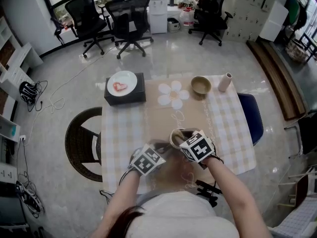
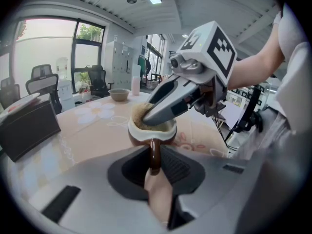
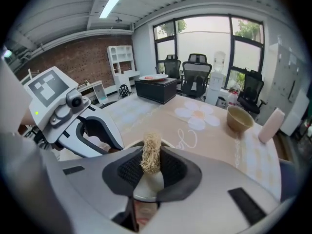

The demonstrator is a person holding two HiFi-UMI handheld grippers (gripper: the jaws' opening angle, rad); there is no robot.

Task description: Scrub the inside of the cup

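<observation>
Two tools meet low over the near edge of the bench [image 1: 225, 128], both forearms reaching in from the bottom of the head view and angling toward each other. Left tool [image 1: 148, 158] is clamped tight on the brown handle of the cup [image 1: 176, 136]. The left gripper view shows it plainly: jaws narrow, the handle pinched between them, the cup [image 2: 151, 129] held mouth-up just past the tips. Whether its base touches the cloth, I cannot tell.

Right tool [image 1: 196, 146] comes in from the person's right, bare wrist bent, its nose tilted downward and dipping straight into the cup's mouth. Its jaws are closed around a brush [image 3: 150, 156], white stem gripped, tan bristles sticking out ahead. Those bristles sit inside the cup, against the rim on the far side.

Farther up the bench, well apart from the action: a bowl [image 1: 201, 85], and a plate [image 1: 122, 82] resting on a black box [image 1: 126, 97].
</observation>
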